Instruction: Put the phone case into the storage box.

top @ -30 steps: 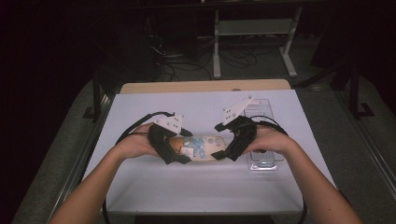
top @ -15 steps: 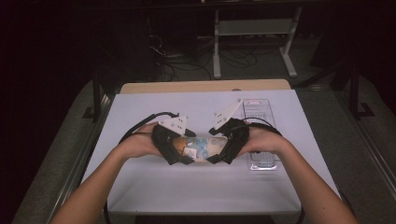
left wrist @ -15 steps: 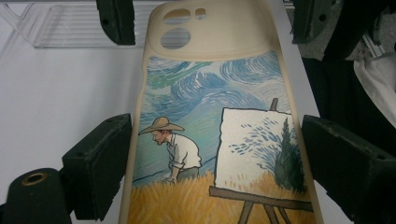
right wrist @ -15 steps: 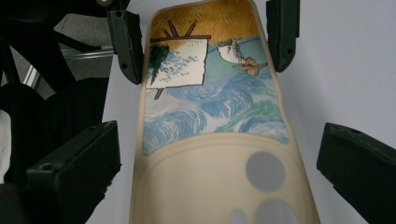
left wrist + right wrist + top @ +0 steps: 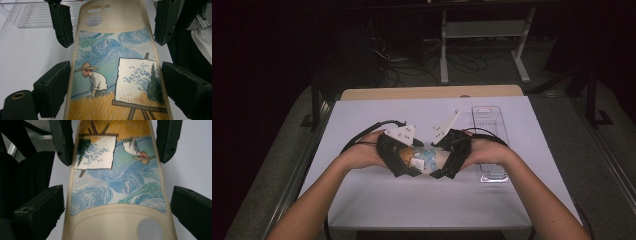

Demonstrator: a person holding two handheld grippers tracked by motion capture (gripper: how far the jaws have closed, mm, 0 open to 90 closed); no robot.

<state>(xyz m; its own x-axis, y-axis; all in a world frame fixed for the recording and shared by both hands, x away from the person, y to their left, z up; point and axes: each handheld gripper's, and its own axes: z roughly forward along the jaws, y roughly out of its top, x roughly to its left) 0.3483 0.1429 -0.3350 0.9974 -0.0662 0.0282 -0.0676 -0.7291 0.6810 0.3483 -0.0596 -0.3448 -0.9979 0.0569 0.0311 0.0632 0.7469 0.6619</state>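
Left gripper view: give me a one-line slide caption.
Printed phone case showing a painter at an easel, flanked by the left gripper near and the right gripper at its camera-cutout end.

Cream phone case (image 5: 112, 65) bears blue swirls, golden field, white canvas; black tongs (image 5: 110, 85).

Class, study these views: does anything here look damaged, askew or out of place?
Nothing stands out. The painted phone case looks intact, lying between both claws: left claw at its bottom end, right claw at its camera-cutout end. The clear tray sits square on the white table.
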